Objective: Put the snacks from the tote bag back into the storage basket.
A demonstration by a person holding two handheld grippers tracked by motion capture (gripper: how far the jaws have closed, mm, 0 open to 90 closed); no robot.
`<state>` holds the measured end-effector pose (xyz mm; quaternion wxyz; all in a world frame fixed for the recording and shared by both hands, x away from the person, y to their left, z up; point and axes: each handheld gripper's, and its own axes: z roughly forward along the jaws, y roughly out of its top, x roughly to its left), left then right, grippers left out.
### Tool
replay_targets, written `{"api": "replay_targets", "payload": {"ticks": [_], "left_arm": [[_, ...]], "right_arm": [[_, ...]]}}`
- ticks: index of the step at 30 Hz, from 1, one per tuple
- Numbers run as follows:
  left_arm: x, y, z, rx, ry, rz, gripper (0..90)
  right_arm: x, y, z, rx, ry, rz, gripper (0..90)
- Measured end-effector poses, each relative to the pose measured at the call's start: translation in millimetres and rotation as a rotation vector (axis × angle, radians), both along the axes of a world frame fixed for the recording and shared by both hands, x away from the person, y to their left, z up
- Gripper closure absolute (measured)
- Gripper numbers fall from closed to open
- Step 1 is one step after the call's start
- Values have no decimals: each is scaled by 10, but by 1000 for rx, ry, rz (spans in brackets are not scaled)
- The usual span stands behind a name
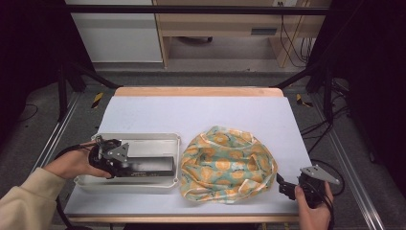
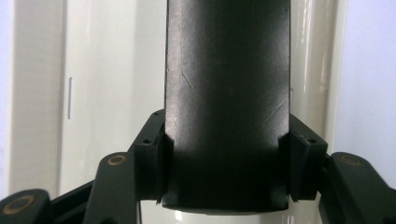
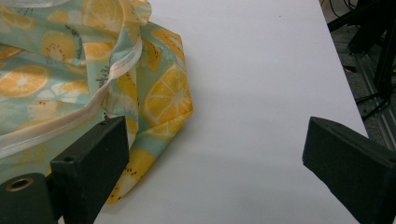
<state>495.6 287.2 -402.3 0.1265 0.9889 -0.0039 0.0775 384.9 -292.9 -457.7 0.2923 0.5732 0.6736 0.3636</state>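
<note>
Altogether one black block (image 1: 143, 165) (clamped), one tray (image 1: 143, 139)

Black block (image 2: 227, 93) clamped between both jaws of the left gripper (image 2: 227, 172), upright over the white tray (image 2: 107, 93).

You are working in a lab set up for recording, not a home. A black metal frame (image 1: 81, 72) stands around the surface (image 1: 201, 115), with a crossbar running over its far side and slanted struts coming down at the far left and far right. Bundles of cable (image 1: 321, 127) trail across the grey floor (image 1: 43, 124) to your right, and yellow-and-black hazard tape (image 1: 97, 99) marks the floor at the far left. Beyond the frame stand plain pale cabinets (image 1: 115, 33) and a wooden desk (image 1: 220, 21).
</note>
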Motion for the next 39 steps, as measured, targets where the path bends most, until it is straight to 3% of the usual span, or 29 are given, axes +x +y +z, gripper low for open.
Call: {"api": "replay_targets", "payload": {"ticks": [19,39], "left_arm": [[24,-29,-78,-18,33,-15,432],[155,8,-183,-27,101,-27,429]], "right_arm": [[3,14,-4,5,7,4,75],[14,30,-20,-1,19,8,72]]}}
